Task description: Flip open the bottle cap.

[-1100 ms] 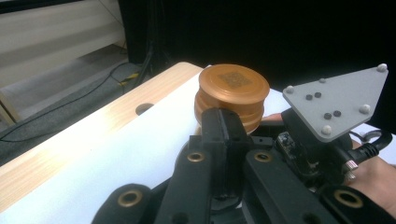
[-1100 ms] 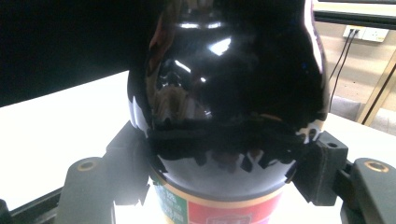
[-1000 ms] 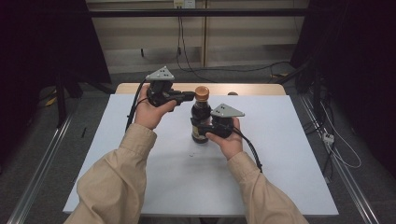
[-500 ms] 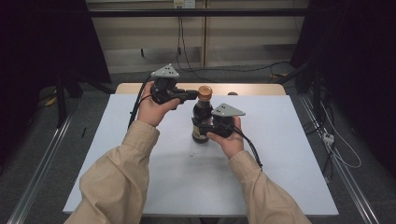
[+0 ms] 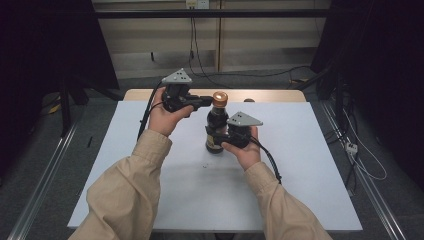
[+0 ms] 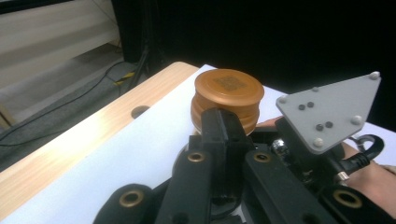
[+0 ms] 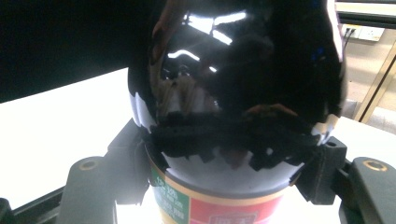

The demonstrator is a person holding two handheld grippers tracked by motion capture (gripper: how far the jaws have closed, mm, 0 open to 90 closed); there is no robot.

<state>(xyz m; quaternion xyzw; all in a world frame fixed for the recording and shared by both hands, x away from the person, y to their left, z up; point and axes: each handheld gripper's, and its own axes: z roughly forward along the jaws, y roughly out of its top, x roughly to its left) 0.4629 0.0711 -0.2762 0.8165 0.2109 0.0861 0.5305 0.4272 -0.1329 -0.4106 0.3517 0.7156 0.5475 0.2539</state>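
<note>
Dark sauce bottle [image 5: 217,131] upright mid-table [image 5: 300,165], copper cap [image 6: 229,95] fitted, right gripper [image 5: 224,139] clamped around bottle body, left gripper [image 5: 206,102] jaws together, tips touching cap side.

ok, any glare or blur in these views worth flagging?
Right gripper view: glossy dark glass bottle throws bright window-like highlights and mirrors the claw pads. Left gripper view: copper-coloured round cap is sharp, nearest claw parts soft. High view: evenly lit white table, dark surroundings.
</note>
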